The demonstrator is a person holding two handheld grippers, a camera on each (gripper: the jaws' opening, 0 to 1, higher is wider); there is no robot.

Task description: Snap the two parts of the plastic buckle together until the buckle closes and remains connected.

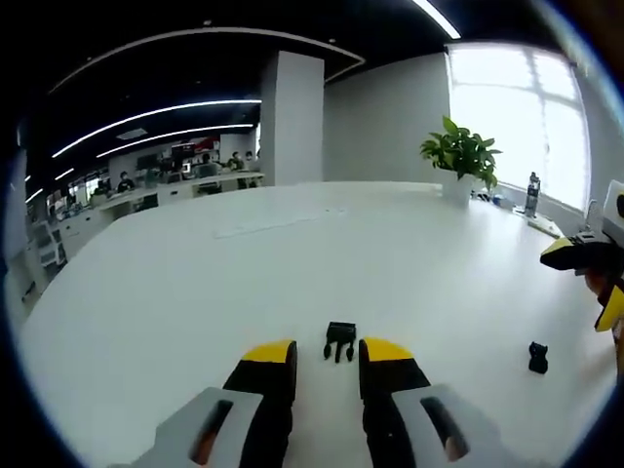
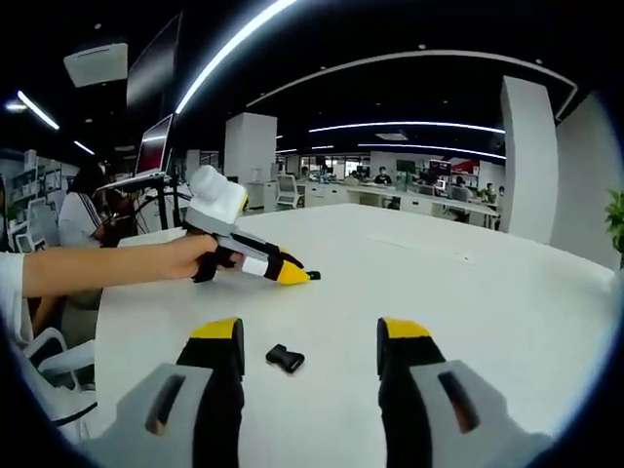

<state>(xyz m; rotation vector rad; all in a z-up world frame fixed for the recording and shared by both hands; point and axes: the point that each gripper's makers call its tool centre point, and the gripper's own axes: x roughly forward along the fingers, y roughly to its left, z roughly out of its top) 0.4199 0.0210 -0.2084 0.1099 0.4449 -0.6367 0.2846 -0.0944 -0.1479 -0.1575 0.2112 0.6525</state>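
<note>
Buckle halves (image 1: 340,341) (image 1: 538,357) black, apart

I see bare white table (image 1: 292,263) across mid-frame, open for passage; only a potted plant (image 1: 461,156) and bottle (image 1: 532,193) stand upper right.

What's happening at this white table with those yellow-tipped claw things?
A person is holding a two-jaw gripper in each hand over a white table. Two small black buckle parts lie apart on it, not yet snapped together. The left gripper is open, with the pronged buckle part lying just ahead of its jaws. The right gripper is also open, with the other buckle part lying on the table near its left jaw. Neither part is gripped.
</note>
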